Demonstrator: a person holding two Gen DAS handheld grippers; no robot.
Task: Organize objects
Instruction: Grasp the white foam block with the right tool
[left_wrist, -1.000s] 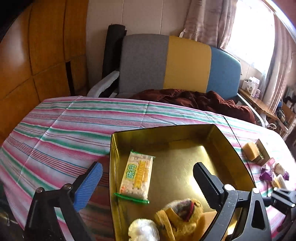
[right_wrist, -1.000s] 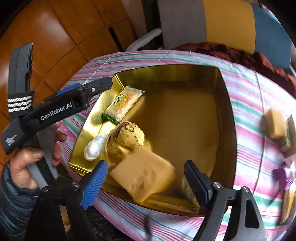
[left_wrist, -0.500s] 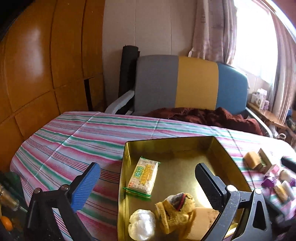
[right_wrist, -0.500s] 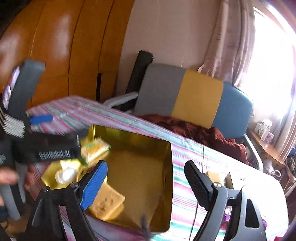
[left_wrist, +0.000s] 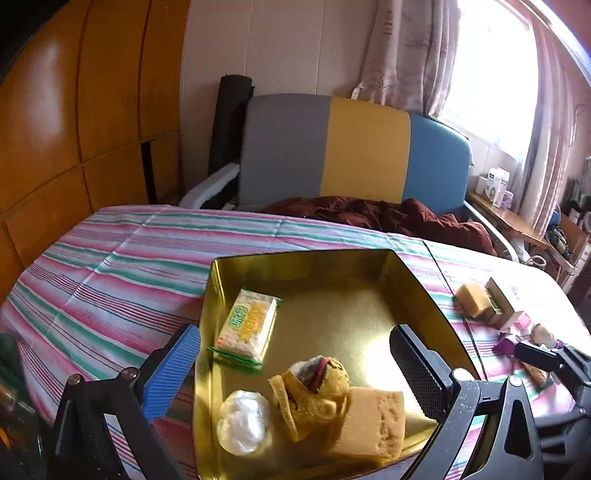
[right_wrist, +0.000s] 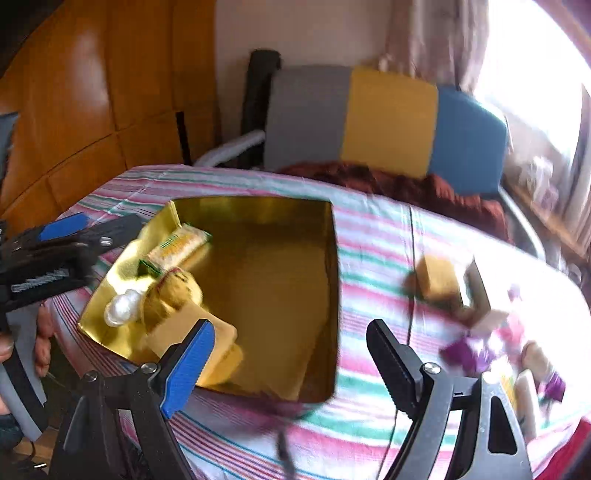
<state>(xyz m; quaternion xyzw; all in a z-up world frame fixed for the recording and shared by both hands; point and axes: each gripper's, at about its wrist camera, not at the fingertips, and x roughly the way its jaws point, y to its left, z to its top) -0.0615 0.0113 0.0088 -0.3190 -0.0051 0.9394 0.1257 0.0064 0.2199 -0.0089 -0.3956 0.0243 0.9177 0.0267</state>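
Both black tongs stand wide and empty: the left tongs (left_wrist: 295, 365) hover over the near end of a shallow gold metal tray (left_wrist: 413, 280), the right tongs (right_wrist: 291, 363) over its near right corner. The tray, on a pink-and-green striped counter (left_wrist: 110, 266), holds a yellow biscuit packet (left_wrist: 246, 328), white wad (left_wrist: 242, 421), tan plush toy (left_wrist: 314, 391) and yellow sponge (left_wrist: 373, 421), clustered near, probably already sorted. More small items, among them another yellow sponge block (right_wrist: 437, 277), lie loose right of the tray, likely next.
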